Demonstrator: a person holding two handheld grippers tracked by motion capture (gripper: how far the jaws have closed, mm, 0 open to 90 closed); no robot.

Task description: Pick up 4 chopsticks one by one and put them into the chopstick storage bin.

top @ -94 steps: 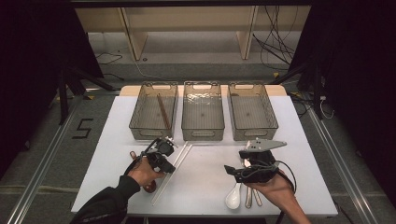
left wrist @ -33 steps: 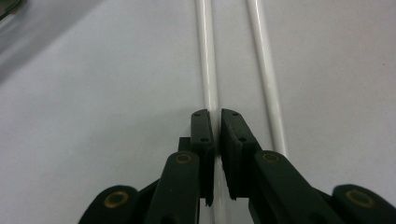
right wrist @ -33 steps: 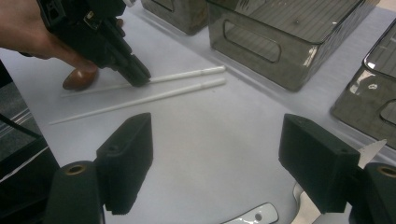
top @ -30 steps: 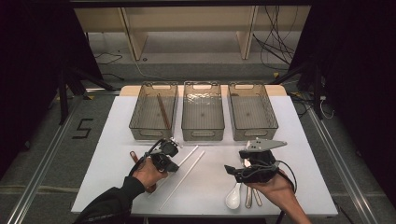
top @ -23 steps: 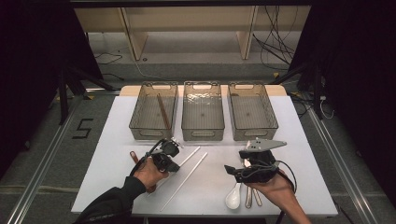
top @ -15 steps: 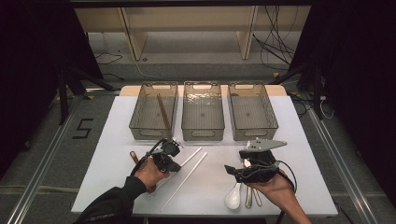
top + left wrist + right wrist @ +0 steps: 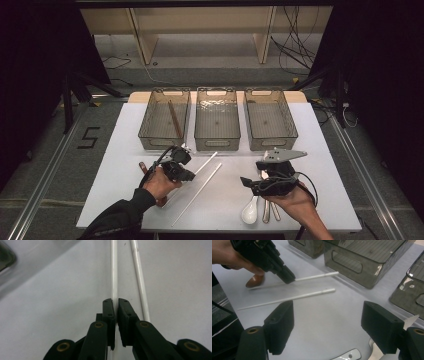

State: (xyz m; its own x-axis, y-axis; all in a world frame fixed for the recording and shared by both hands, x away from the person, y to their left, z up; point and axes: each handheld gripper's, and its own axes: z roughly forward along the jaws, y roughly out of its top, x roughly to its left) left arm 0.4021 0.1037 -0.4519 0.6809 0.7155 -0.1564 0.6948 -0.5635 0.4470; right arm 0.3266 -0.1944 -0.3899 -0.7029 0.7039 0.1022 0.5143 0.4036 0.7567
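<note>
Your left claw [image 7: 115, 315] is closed on a white chopstick [image 7: 114, 272], with the jaws pinching it from both sides. In the left gripper view the stick runs straight ahead between the jaws. In the right gripper view the same claw [image 7: 288, 278] grips the chopstick [image 7: 317, 276] near its middle; the free end points toward the nearest bin, and the stick appears slightly raised off the white surface [image 7: 319, 315].

A second white chopstick [image 7: 140, 280] lies flat on the surface just beside the held one, to its right in the left gripper view, roughly parallel and not touching it. In the high view this second stick [image 7: 197, 192] sits just right of your left claw [image 7: 187, 175].

Your right claw [image 7: 327, 326] is wide open with nothing between the jaws, and it is well apart from both sticks. In the high view it [image 7: 247, 182] hovers above a white spoon [image 7: 250, 212] and metal utensils [image 7: 270, 210] near the surface's front edge.

Three clear bins stand in a row farther back. The left bin [image 7: 150, 127] holds a brown chopstick [image 7: 175, 119]. A brown spoon [image 7: 254, 281] lies by your left hand [image 7: 160, 182].
</note>
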